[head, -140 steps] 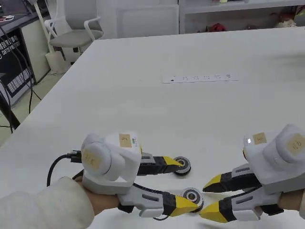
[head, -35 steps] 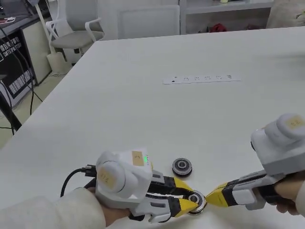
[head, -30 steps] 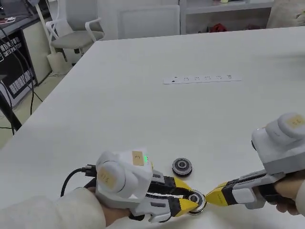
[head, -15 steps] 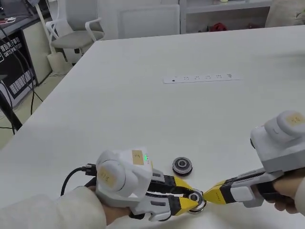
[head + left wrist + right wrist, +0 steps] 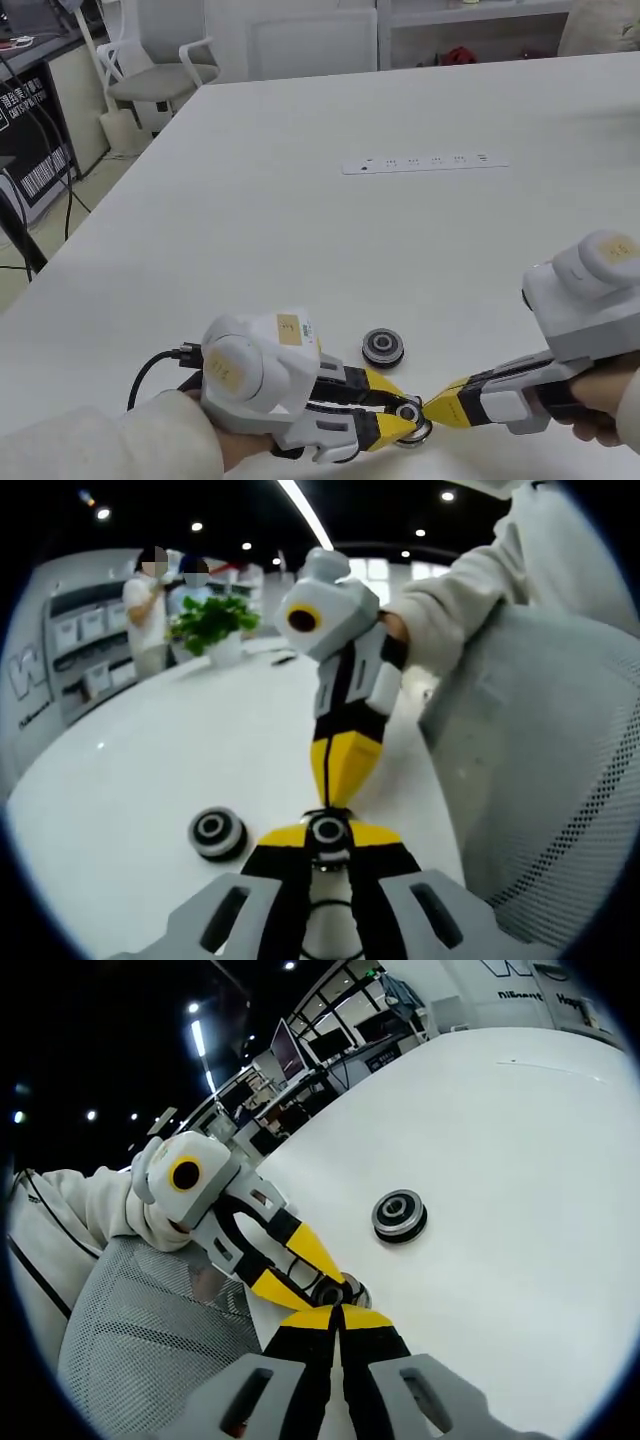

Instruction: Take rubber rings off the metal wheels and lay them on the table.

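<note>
left gripper point(image 5: 398, 413) is clamped on the near wheel point(image 5: 408, 414), holding it just off the table point(image 5: 300, 220) edge nearest me. a few seconds ago both grippers were wide open with that wheel lying loose between the left jaws, so the grab is done. right gripper point(image 5: 431, 410) has closed down to a sliver, tips against the wheel's rim. over the last second it only crept in and down a bit. i can't tell if it has any rubber pinched. my read: peel hasn't started, nothing laid down yet. far wheel point(image 5: 382, 345) hasn't moved, flat on the table just beyond the left jaws, its rubber ring point(image 5: 194, 840) on. next pull needs the left clamp to hold or the wheel slips.
</note>
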Motion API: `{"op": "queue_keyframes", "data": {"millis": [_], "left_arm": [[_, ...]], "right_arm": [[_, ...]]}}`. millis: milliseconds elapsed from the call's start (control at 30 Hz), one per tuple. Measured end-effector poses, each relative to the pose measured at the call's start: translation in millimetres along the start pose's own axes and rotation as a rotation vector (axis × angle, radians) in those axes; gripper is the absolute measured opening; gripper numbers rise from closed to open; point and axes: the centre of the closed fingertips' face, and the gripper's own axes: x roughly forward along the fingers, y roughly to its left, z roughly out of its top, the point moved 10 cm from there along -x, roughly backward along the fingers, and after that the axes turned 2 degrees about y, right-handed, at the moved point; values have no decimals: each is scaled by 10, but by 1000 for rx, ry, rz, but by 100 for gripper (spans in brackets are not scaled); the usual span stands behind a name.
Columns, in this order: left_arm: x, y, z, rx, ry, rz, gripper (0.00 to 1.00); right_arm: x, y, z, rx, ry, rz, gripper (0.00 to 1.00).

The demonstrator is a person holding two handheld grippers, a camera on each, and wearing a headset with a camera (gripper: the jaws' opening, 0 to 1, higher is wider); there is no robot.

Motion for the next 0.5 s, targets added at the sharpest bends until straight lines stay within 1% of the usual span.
{"op": "queue_keyframes", "data": {"millis": [500], "left_arm": [[-2, 3, -6, 1, 2, -1, 14]], "right_arm": [[3, 1, 5, -28, -7, 5, 0]]}}
